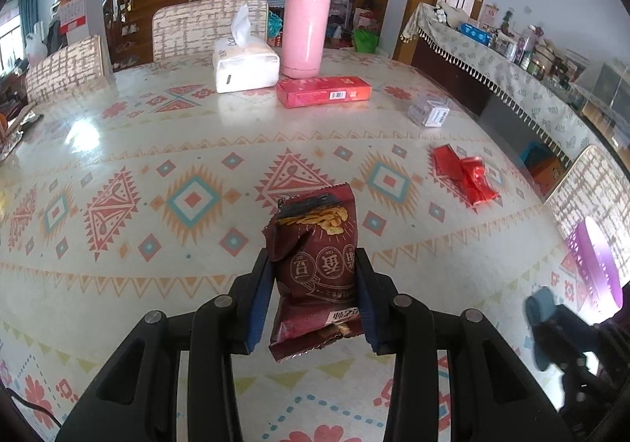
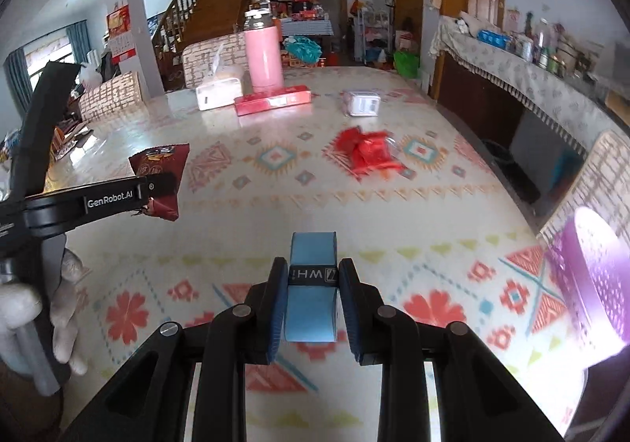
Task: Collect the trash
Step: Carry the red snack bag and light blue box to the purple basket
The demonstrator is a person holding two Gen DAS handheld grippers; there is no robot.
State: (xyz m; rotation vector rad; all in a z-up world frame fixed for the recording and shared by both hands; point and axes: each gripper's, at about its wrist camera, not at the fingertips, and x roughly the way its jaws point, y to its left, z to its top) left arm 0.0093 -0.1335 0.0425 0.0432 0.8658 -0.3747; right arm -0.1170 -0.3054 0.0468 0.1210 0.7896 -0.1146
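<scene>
The left gripper is clenched on a dark red snack bag, held above the patterned table at lower centre of the left view. The right gripper grasps a light blue roll at lower centre of its view. A red wrapper lies mid-frame right, near the table's right edge, with open tabletop around it. A purple basket sits at the right edge. A pink bottle, tissue pack and red box stand at upper centre.

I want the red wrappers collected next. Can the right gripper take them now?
Probably not yet: the right gripper is shut on a blue roll. The way to the red wrappers looks free.
</scene>
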